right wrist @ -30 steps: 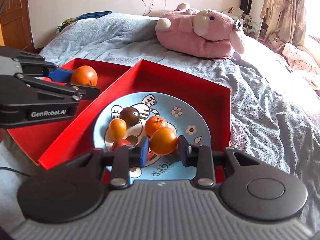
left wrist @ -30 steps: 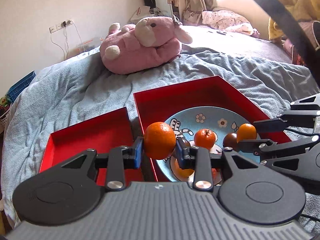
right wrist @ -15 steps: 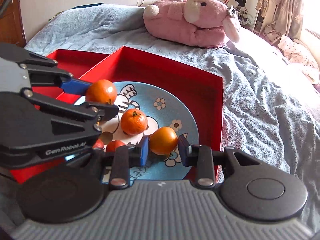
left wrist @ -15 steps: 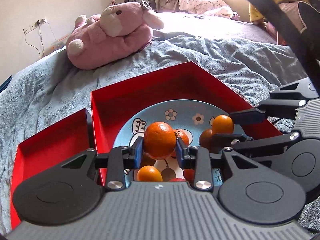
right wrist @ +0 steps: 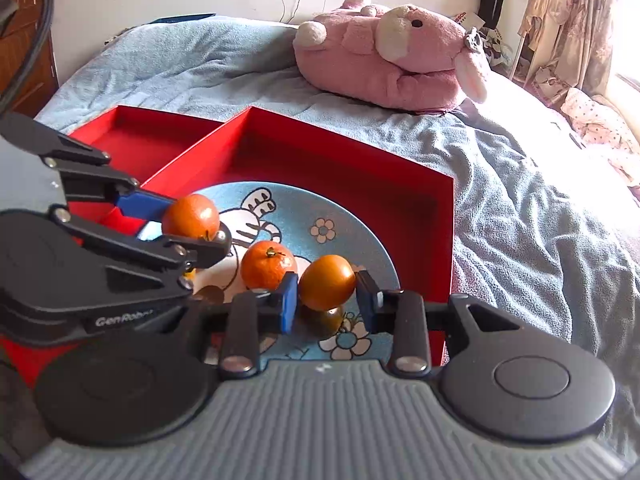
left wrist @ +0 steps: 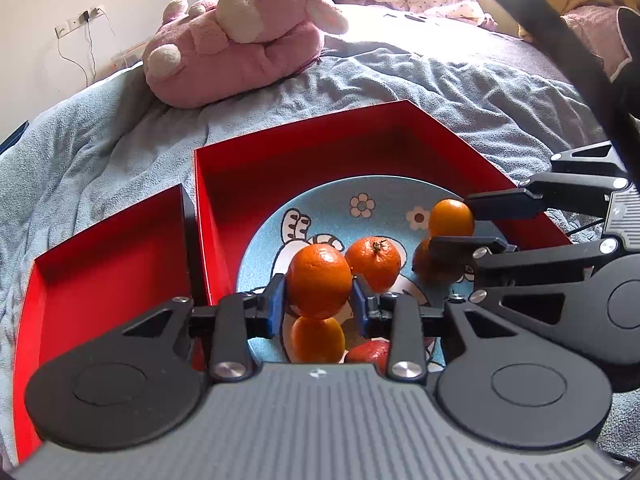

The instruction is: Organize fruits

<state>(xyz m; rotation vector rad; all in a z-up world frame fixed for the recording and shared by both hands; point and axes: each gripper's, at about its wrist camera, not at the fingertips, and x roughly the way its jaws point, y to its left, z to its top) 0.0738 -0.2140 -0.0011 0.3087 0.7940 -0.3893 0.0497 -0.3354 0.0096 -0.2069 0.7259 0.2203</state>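
So, left to right: smaller red tray (left wrist: 100, 264) at 9 o'clock, touching the bigger red tray (left wrist: 304, 148) that holds the blue cartoon plate (left wrist: 328, 208). Left gripper (left wrist: 319, 302) has its blue pads pinched on a mandarin (left wrist: 319, 280), held above the plate's 7 o'clock side. A loose mandarin (left wrist: 374, 262) lies on the plate centre. Right gripper (right wrist: 327, 300) clamps a smooth orange fruit (right wrist: 327, 282) over the plate's 4 o'clock area. More fruits lie below both grippers, partly hidden. Pink plush toy (right wrist: 392, 56) lies on the blue blanket (right wrist: 540, 216) at 12 o'clock.
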